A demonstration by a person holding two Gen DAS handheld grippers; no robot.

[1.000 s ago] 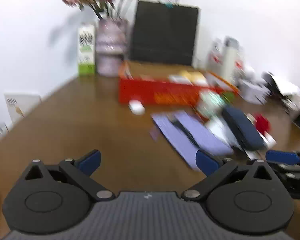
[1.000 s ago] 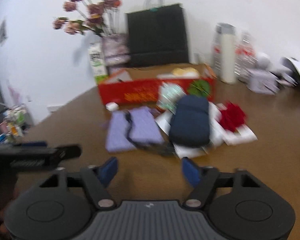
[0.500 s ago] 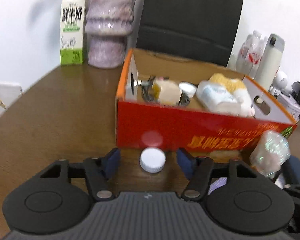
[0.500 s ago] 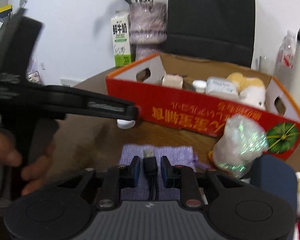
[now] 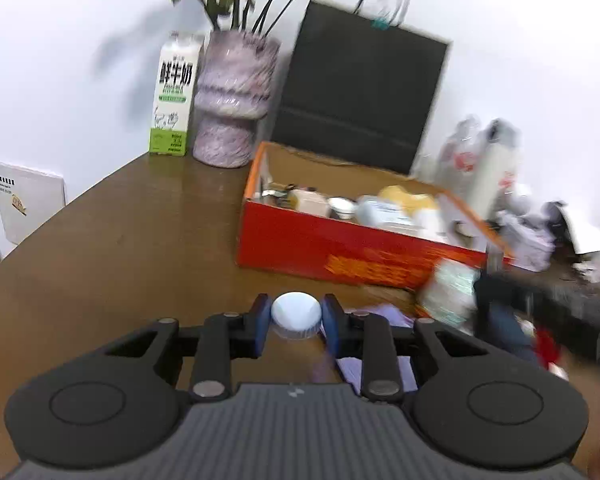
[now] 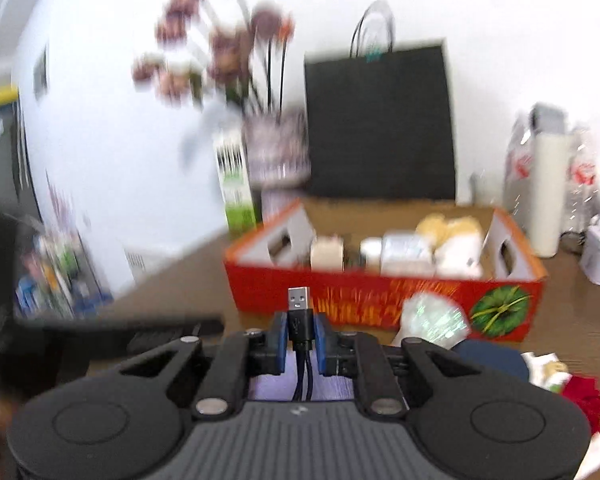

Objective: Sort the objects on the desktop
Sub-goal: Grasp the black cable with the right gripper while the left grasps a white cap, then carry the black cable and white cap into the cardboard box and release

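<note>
My left gripper [image 5: 296,320] is shut on a small white round jar [image 5: 296,314] and holds it above the brown table, in front of the red cardboard box [image 5: 352,248]. My right gripper [image 6: 300,334] is shut on a black USB cable [image 6: 299,322], its metal plug pointing up toward the red box [image 6: 380,300]. The cable hangs down over a purple cloth [image 6: 332,388]. The box holds several items, among them a tape roll [image 6: 327,254] and a yellow plush [image 6: 452,236].
A milk carton [image 5: 175,94], a flower vase [image 5: 236,100] and a black paper bag [image 5: 360,92] stand behind the box. A crinkly plastic wrap [image 6: 432,318], a dark blue pouch [image 6: 488,360] and a red item [image 6: 584,396] lie right of the cloth. A white bottle [image 6: 548,192] stands far right.
Both grippers closed and lifted: the left now grips the white jar, the right has raised the USB cable off the purple cloth. Both views have pulled back from the box.
</note>
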